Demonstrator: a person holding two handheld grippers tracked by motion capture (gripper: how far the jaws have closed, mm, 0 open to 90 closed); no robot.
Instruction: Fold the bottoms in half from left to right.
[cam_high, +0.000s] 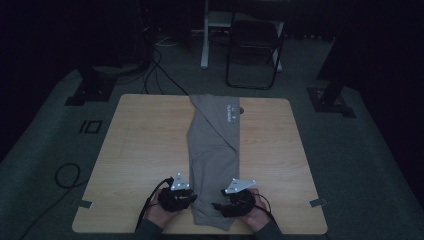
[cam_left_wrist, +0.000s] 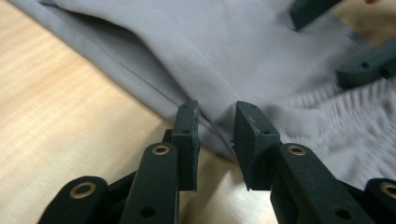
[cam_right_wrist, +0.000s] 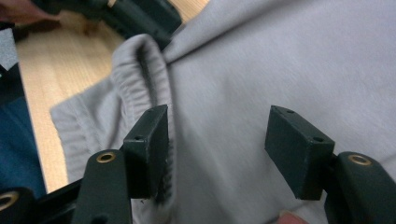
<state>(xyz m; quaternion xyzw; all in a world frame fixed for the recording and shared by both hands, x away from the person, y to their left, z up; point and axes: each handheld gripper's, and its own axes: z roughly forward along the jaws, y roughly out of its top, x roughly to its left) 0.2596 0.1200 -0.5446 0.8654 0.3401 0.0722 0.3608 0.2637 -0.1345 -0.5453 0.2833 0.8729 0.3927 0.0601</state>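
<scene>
A pair of grey trousers (cam_high: 215, 155) lies folded lengthwise down the middle of the wooden table (cam_high: 140, 150), running from 12 o'clock at the far edge to 6 o'clock at the near edge. A small printed logo (cam_high: 231, 111) sits near the far end, and the gathered elastic waistband (cam_right_wrist: 135, 79) is at the near end, between the 2 grippers.

The left gripper (cam_high: 186, 200) sits at about 7 o'clock of the garment, against its left edge. In the left gripper view its jaws stand parted, with the folded hem edge of the fabric (cam_left_wrist: 205, 116) running into the gap between them; the pads do not press on it, so the cloth is released.

The right gripper (cam_high: 224, 206) lies at about 5 o'clock, over the waistband corner. In the right gripper view its jaws are spread wide above the cloth, 1 pad (cam_right_wrist: 149, 140) just beside the ribbed waistband and the other over smooth fabric, gripping nothing.

Beyond the table, at 12 o'clock, a dark folding chair (cam_high: 252, 50) stands on the grey floor (cam_high: 365, 150), and cables (cam_high: 160, 70) trail at 11 o'clock.
</scene>
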